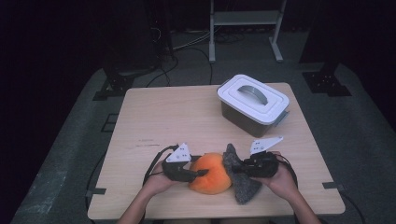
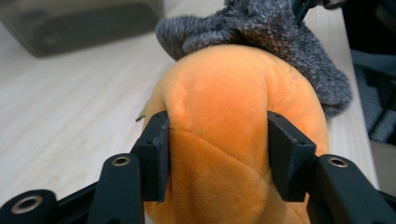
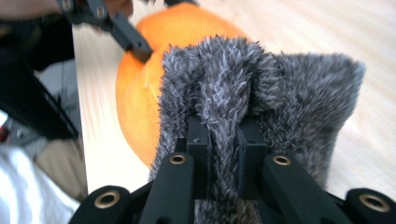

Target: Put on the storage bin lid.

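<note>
The left gripper point(image 2: 217, 154) has its two black jaws pressed into the flanks of a round orange plush toy point(image 2: 233, 112), denting the soft fabric on both sides. The right gripper point(image 3: 223, 154) has its jaws pinched tight on a fold of the shaggy grey fleece cloth point(image 3: 261, 93) that is draped against the far side of the toy.

Seen from above, the left gripper point(image 1: 189, 171) and the right gripper point(image 1: 243, 167) face each other across the toy point(image 1: 211, 173), with the cloth point(image 1: 243, 184) hanging between the toy and the right jaws and spilling toward the near edge. The cloth covers that side of the toy, so the toy's surface there is hidden from the right gripper's camera. A hand point(image 1: 159, 182) holds the left gripper, another hand point(image 1: 282, 179) the right.

Well apart, toward the far right corner, stands a dark translucent plastic box with a white lid and grey handle point(image 1: 253, 103), its lid on.

Everything rests on a pale wooden surface point(image 1: 163, 121) over grey carpet point(image 1: 355, 135). The room beyond is dark, with cables point(image 1: 187, 51) and a white metal frame point(image 1: 245, 21) on the floor.
</note>
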A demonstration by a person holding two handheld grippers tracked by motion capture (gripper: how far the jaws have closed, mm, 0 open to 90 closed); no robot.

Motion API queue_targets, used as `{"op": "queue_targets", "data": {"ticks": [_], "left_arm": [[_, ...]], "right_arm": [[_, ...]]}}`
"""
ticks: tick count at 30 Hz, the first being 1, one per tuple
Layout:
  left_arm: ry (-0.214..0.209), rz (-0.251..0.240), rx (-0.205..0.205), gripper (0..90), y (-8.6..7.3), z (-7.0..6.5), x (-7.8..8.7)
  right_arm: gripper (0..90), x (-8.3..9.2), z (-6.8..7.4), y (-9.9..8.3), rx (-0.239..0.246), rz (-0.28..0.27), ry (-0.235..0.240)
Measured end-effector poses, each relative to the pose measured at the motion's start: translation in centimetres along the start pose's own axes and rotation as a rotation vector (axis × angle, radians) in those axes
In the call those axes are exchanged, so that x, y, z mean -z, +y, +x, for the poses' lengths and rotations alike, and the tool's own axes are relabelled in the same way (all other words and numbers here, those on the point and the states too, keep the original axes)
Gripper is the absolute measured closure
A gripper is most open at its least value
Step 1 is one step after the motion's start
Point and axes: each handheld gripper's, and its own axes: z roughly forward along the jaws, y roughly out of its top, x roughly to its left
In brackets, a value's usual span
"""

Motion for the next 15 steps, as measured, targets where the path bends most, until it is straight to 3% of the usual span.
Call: {"op": "queue_targets", "data": {"ticks": [4,7,9,12,15], "left_arm": [[0.051,-0.040,-0.050,48.8,0.5,-0.9,-0.5],[0.032,-0.026,-0.071,46.3,0.7,-1.1,-0.5],[0.005,-0.030,-0.057,36.9,0.7,-0.9,-0.2],[-0.020,-0.032,-0.027,17.2,1.0,-0.7,-0.1],[-0.045,0.010,-0.004,8.6,1.0,-0.4,-0.4]], "right_arm": [[78.8,0.7,0.3,1.0,-0.003,-0.097,-0.018],[78.5,0.1,0.3,1.1,0.004,-0.085,-0.018],[78.4,-0.3,0.2,0.8,-0.006,-0.072,0.021],[78.3,-0.7,0.8,0.9,0.035,-0.050,0.049],[78.2,-1.1,1.6,1.0,0.081,-0.035,0.093]]}}
